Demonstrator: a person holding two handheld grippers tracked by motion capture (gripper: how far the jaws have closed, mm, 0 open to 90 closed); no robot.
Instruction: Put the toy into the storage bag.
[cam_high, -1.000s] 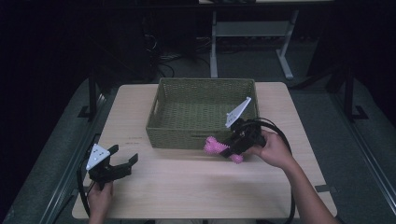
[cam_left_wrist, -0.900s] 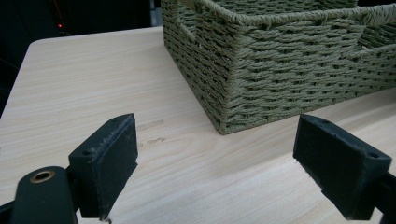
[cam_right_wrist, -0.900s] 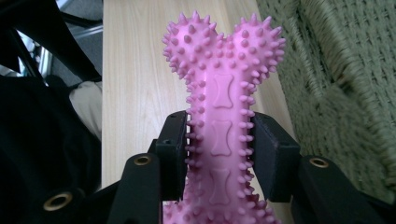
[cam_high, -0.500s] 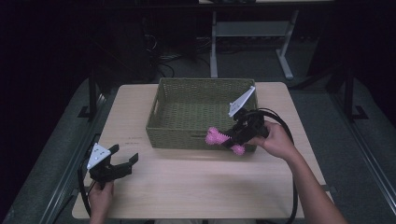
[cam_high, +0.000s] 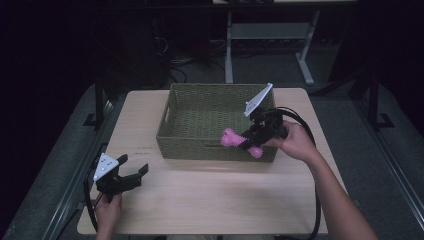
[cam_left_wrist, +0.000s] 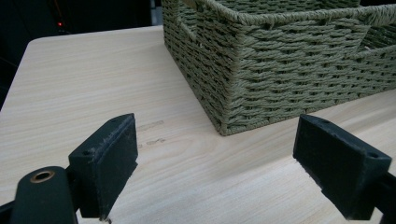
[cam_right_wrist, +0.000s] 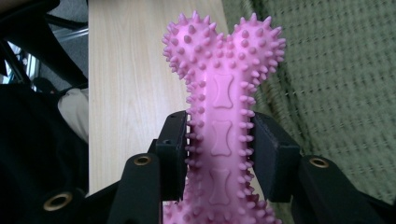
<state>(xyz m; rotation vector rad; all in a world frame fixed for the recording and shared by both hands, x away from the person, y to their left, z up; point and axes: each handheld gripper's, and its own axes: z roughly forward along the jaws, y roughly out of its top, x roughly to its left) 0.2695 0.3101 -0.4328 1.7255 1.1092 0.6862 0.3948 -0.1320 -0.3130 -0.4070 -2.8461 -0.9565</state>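
Pink spiked bone toy (cam_high: 241, 143) clamped in my right claw (cam_high: 248, 142) at centre frame over green basket (cam_high: 200, 150); left claw (cam_high: 134, 172) wide, lower left, on worktop (cam_high: 215, 200).

A bright pink bone-shaped chew toy (cam_right_wrist: 223, 121), covered in small raised spikes with bone outlines pressed along its shaft, sits at centre frame. A woven olive-green basket (cam_high: 200, 112) fills the upper middle. The table (cam_high: 210, 200) is pale wood-grain. Both grippers, left (cam_high: 131, 176) and right (cam_right_wrist: 223, 156), are matte black with brass-coloured rivets.
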